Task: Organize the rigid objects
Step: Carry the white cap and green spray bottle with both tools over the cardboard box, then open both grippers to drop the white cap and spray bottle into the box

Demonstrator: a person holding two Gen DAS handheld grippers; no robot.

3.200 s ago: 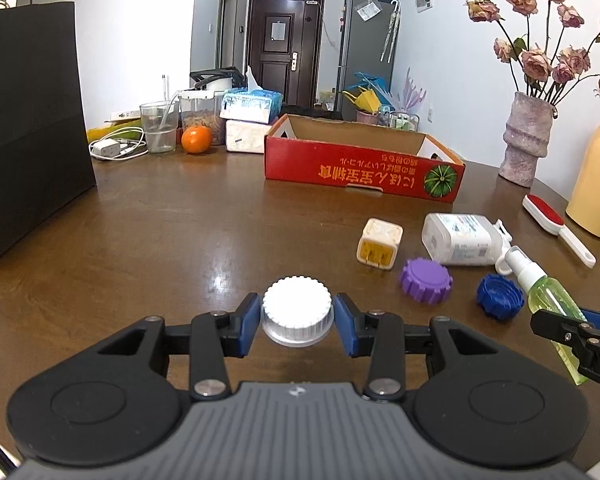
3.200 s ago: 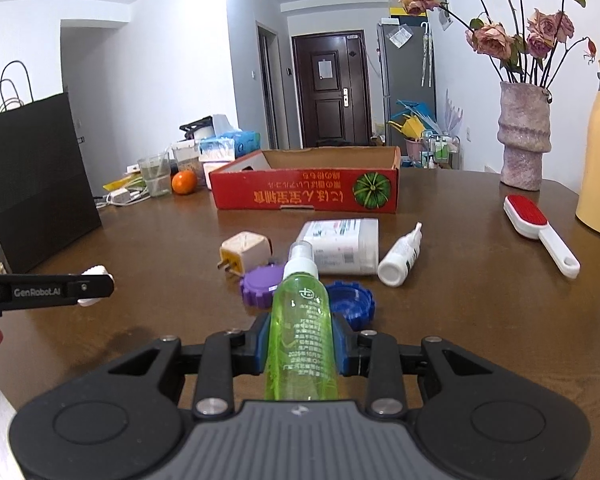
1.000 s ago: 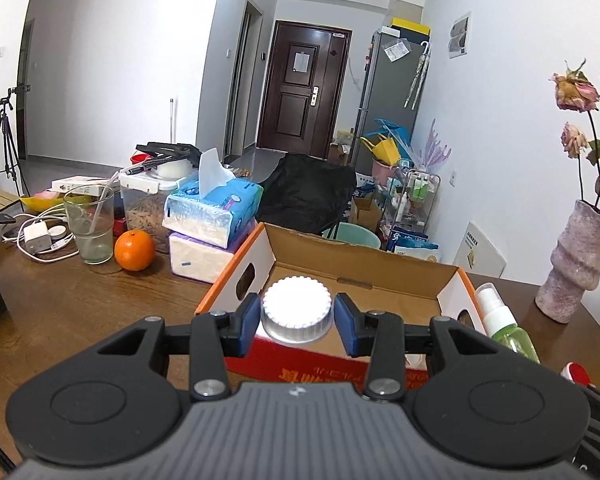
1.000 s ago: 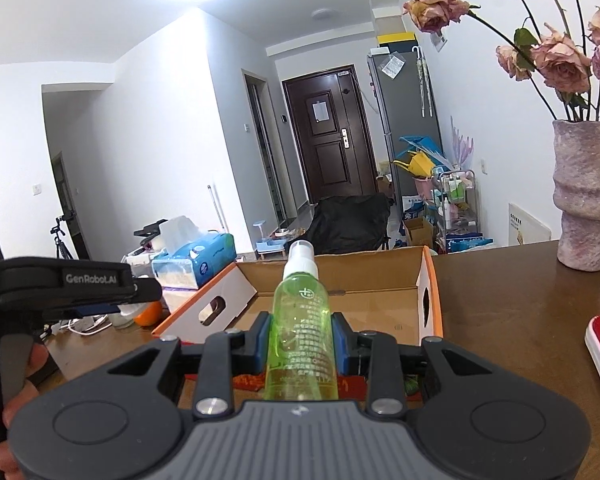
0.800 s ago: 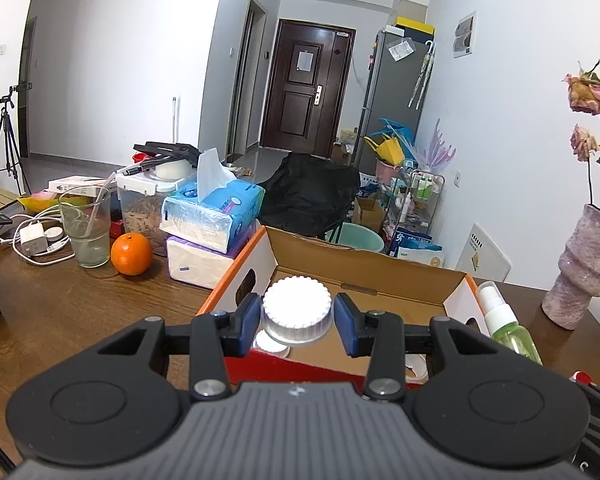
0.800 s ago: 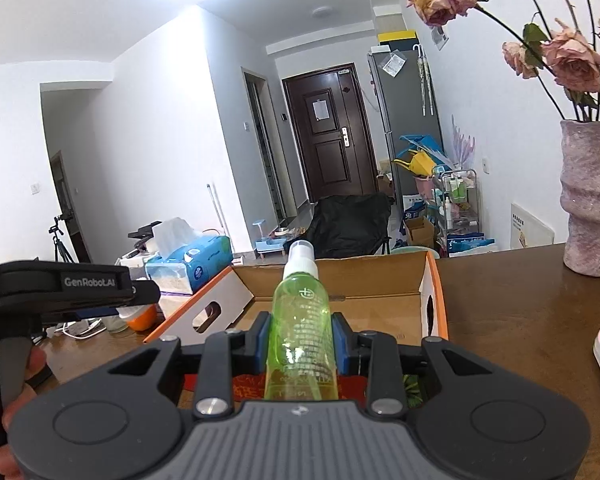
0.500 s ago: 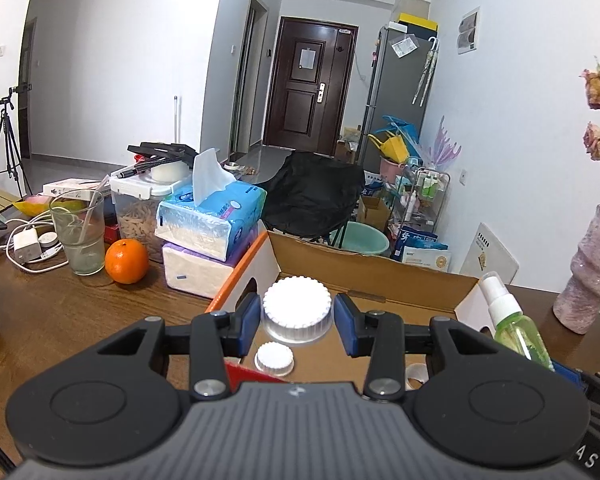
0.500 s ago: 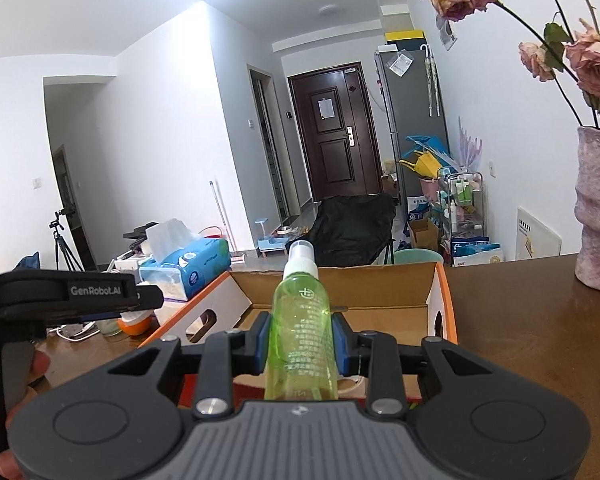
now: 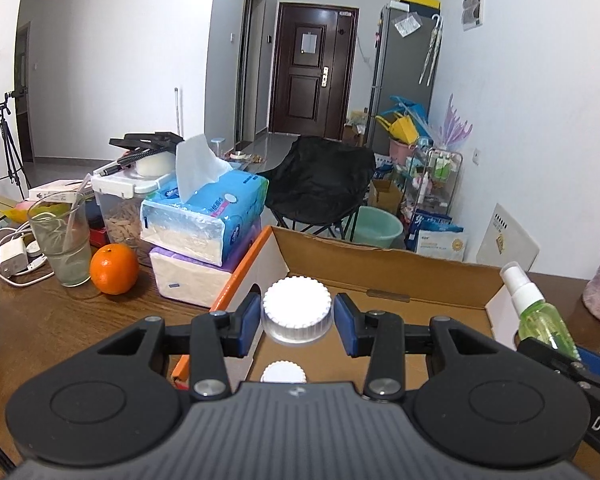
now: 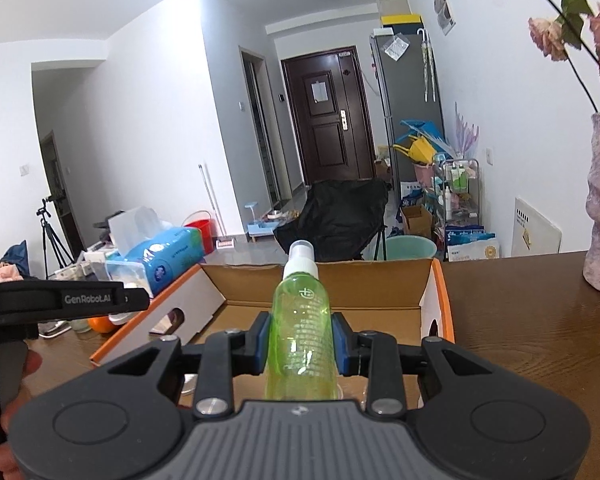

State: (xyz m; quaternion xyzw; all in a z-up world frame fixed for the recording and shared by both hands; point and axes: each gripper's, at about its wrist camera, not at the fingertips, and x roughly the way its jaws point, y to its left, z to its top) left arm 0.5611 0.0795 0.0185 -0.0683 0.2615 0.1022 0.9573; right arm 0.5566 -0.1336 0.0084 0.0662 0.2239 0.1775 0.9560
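Nearest in the left wrist view, the left gripper (image 9: 298,324) has its blue pads closed on a white ribbed cap (image 9: 297,309), and in the right wrist view the right gripper (image 10: 301,343) is clamped on a green spray bottle (image 10: 301,336), nozzle pointing forward. A few seconds ago both loads were low over the wooden table (image 9: 40,328), among the other loose pieces; since then they have been carried across, and over the last second the cardboard box (image 9: 384,276) has slid under the fingers, so the cap now hangs over the box's left end and the bottle over its right part. Just below the held cap, on the box floor, lies a smaller white cap (image 9: 283,373) (already put away, it seems). That suggests the carry is nearly over and what remains is to lower and let go, ideally without dropping the cap onto the small one. The bottle and right gripper also show at the right edge of the left view, close beside the left gripper, so the two hands should keep apart. Left of the box sit stacked tissue packs (image 9: 204,216), an orange (image 9: 114,269) and a glass (image 9: 62,240); beyond stands a black chair (image 9: 320,180).
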